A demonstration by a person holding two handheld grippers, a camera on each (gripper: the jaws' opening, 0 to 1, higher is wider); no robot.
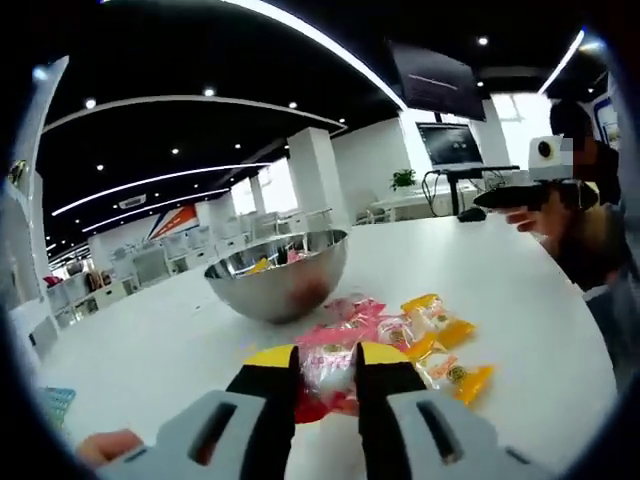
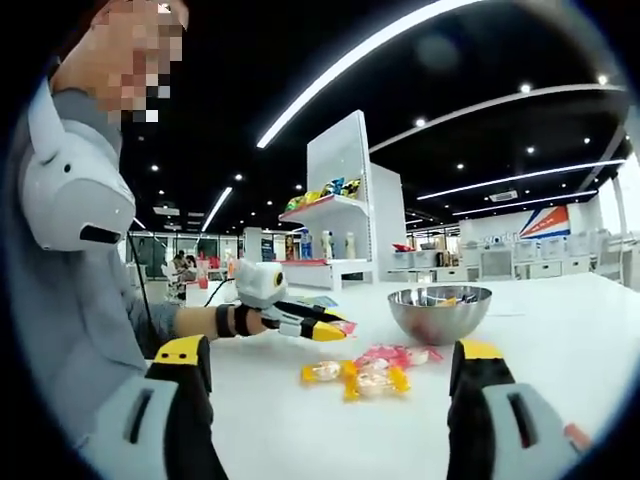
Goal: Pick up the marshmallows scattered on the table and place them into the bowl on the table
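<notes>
Step in hand: the left gripper (image 1: 325, 385) has its yellow-tipped jaws nearly closed on a pink-wrapped marshmallow (image 1: 327, 368), which sits between the fingertips at the near edge of the pile; the pick looks made or all but made.

Right gripper: the right gripper (image 2: 330, 375) is held wide open with nothing between its jaws, well back from the sweets.

Sweets: the remaining marshmallows (image 1: 420, 335), in pink and orange wrappers, lie on the table just beyond the left fingertips; from the right gripper view they sit ahead, between the two jaws.

Bowl: the steel bowl (image 1: 278, 275) stands just past the pile, straight ahead of the left fingers, with a few wrapped pieces already inside.

Next move: by my reading, a lift clear of the neighbouring wrappers, a short carry forward over the rim, then a release; the crinkly wrapper may slip or drag a neighbour along.

Surface: a plain white table (image 1: 500, 270), smooth and glossy.

Room: an open office with ceiling light strips, white pillars, a shelf of goods (image 2: 325, 190) and a wall screen (image 1: 452, 142).
</notes>
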